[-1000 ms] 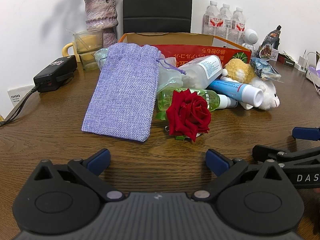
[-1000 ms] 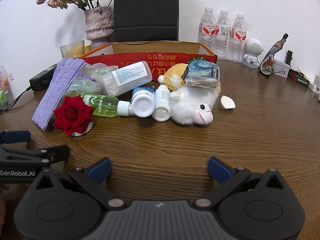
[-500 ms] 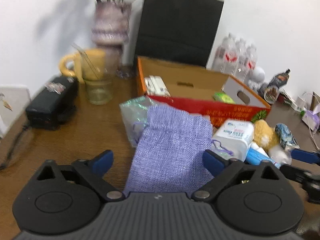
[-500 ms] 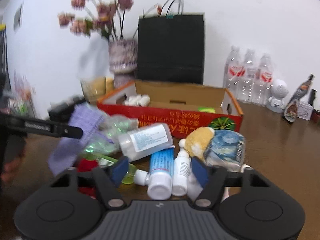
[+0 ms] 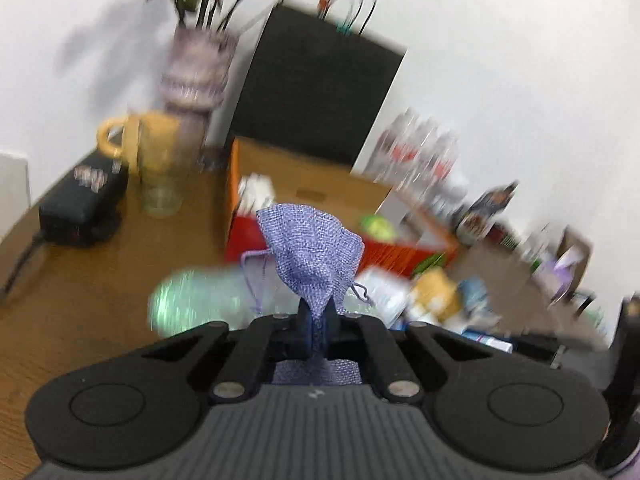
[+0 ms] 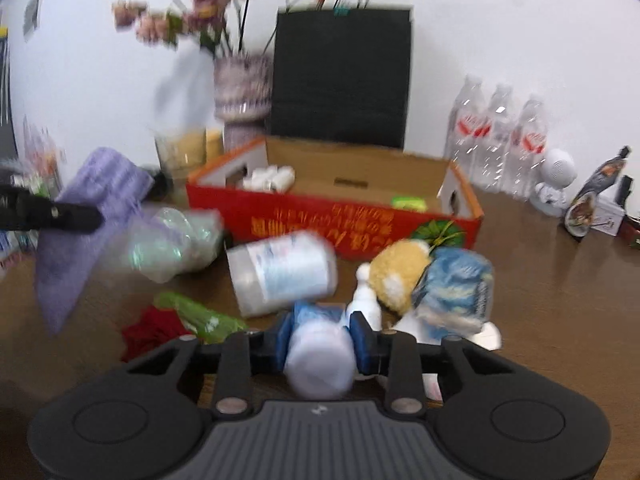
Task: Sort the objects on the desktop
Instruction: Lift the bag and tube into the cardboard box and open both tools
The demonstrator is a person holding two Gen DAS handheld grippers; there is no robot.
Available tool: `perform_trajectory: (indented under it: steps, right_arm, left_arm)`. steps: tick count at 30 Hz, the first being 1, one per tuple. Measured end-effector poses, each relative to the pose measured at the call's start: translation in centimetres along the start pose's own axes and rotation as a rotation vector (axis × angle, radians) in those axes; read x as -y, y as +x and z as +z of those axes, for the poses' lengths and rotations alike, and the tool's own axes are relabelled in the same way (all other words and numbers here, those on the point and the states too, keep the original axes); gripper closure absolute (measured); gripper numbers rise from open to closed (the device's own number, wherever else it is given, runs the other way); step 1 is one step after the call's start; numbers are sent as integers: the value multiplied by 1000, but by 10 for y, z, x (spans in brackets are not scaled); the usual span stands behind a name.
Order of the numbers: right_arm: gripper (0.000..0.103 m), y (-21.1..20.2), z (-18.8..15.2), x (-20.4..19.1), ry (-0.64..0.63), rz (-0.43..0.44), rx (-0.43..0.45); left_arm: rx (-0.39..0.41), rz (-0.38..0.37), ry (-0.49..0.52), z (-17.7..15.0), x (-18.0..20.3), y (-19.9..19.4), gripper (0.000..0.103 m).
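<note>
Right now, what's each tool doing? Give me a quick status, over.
Left tool shut on purple cloth pouch, lifted clear of the table. Right tool shut on blue tube. Cardboard box ahead, open; loose bottles and plush toy between.

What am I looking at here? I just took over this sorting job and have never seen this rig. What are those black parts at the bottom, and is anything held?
There is no robot arm: a person holds a pair of hand-held tongs in each hand, and a fisheye camera on each looks forward along its fingers. The black shapes at the bottom are the tongs' own bodies.

In the left wrist view, the left tongs are shut on a lilac woven drawstring pouch, lifted off the brown wooden table.

In the right wrist view, the right tongs are shut on a blue tube with a white cap. Ahead stands an open red cardboard box. In front of it lie a clear plastic jar with a white label, a red fabric rose and a yellow and white plush toy. Both pictures are blurred by motion.
</note>
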State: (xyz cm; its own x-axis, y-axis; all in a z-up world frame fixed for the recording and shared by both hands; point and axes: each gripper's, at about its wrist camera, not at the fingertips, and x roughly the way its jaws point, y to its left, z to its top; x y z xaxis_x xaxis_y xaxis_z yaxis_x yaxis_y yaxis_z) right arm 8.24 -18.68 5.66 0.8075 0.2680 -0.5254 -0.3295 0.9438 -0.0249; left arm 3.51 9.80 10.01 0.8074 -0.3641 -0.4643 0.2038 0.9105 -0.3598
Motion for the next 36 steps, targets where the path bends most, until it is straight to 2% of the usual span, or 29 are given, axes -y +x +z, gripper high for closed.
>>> perform_trajectory:
  steps: [4,9,11,14,16,18,20,22,26,31,35,36]
  right_arm:
    - [73,-22,15,9,11,-8,51]
    - [73,-49,33,20,24,-18,115]
    - [73,-60,41,25,29,-22,140]
    - [73,-50,74,35,27,-49,191]
    - [73,-38,97,42,21,-69,221]
    - [73,-20,115,48,14,-93,235]
    - [73,3,129,56,17,-107,232]
    - [73,22,133,61,24,-104,219]
    - [73,42,126,61,27,-86,184]
    - [73,68,117,62,32,-64,139]
    - [73,85,118,60,31,-66,93]
    - [72,94,120,61,36,-62,52]
  left_arm:
    - [29,-41,-28,32,4,3,98]
    - [37,-109,-64,75,18,35,98]
    - [72,-108,-38,95,31,52,98]
    - [120,-109,-4,126,46,76,98]
    - [185,-74,33,143,53,94,98]
    - [191,-88,66,154,54,117,98]
    - [116,-98,40,159,49,146,98]
    - [60,-62,34,150,43,172,98]
    - [6,-32,22,131,28,196,98]
    - [-46,-35,-29,128,13,183,98]
    - [-73,28,-14,131,19,182,98]
    - [-74,28,-22,131,19,179,98]
